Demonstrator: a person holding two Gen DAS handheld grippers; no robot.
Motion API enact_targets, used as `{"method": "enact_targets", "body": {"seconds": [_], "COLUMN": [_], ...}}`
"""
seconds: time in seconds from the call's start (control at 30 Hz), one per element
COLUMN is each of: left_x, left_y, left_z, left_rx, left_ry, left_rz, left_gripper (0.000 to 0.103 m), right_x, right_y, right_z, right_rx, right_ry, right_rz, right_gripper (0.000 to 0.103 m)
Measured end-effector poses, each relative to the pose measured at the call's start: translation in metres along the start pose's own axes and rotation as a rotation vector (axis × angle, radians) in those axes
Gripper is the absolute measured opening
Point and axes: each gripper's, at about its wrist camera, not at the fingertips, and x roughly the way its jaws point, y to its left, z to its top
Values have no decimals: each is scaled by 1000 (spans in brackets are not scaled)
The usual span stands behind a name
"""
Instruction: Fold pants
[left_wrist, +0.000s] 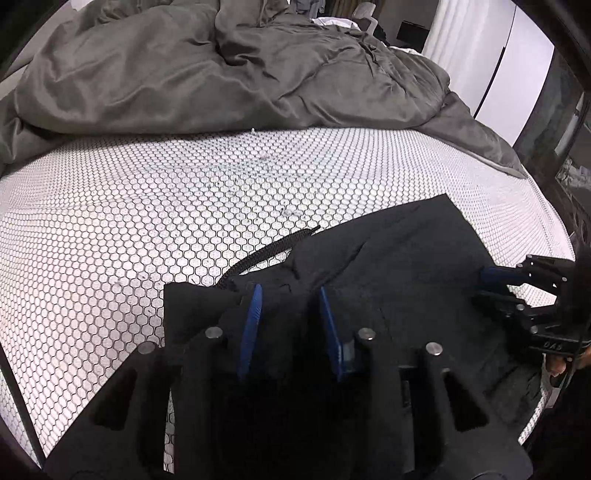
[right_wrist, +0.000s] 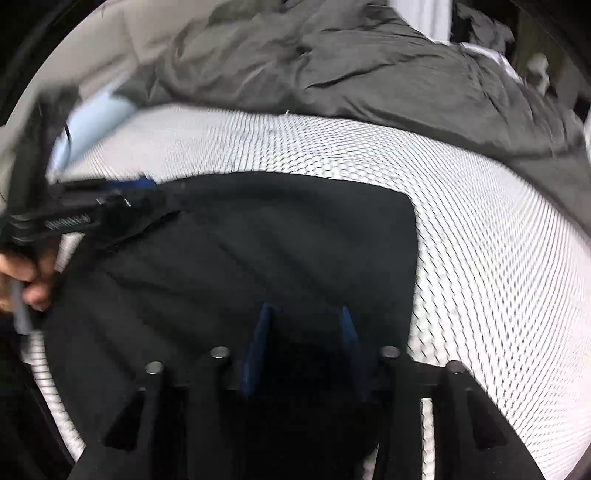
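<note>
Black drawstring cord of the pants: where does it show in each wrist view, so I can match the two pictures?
Left wrist: the drawstring cord lies on the honeycomb mattress cover, just left of centre, running from the pants waistband above the left gripper.
Right wrist: not visible; the pants' left edge is blurred and the left gripper covers part of it.
Shared landmark: the grey duvet across the top.
</note>
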Motion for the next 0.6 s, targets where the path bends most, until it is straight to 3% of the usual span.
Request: {"method": "enact_targets", "body": {"seconds": [0.1,0.13,0.17,0.23,0.3,0.37,0.4,0.47,0.53,0.6], "left_x": [-27,-39,-47,-58,-46,-21,-13,-6,-4,-4], "left_y": [0,2,3,4,4,7,8,10,13,14], "left_z": [4,4,3,-5,-10,-13,-14,-15,-15,-14], "left_rx": [-22,-28,-33,-34,-13,-17,-20,-23,-33,-35], "left_ry": [-50,-84,-109,-153,-109,-32,-12,-5,4,4], "left_rz": [6,-10,-15,21,88,113,115,112,106,110], "left_gripper": [32,38,51,62,62,48,46,46,46,46], "right_x": [-16,-22,-27,-29,-19,-2,10,32,57,63], "right_y": [3,7,12,20,33,50,64,83,92,79], "right_z": [0,2,5,13,29,48,57,69,71,72], "right_rx": [-8,-16,-21,-30,-53,-96,-131,-198,-260,-236], "right_ry": [-65,-91,-115,-130,-120,-90,-67,-29,44,69], "right_rz": [-18,-12,0,14,-10,-10,-10,13,-35,-43], "right_gripper": [40,40,40,40,40,40,40,40,40,40]}}
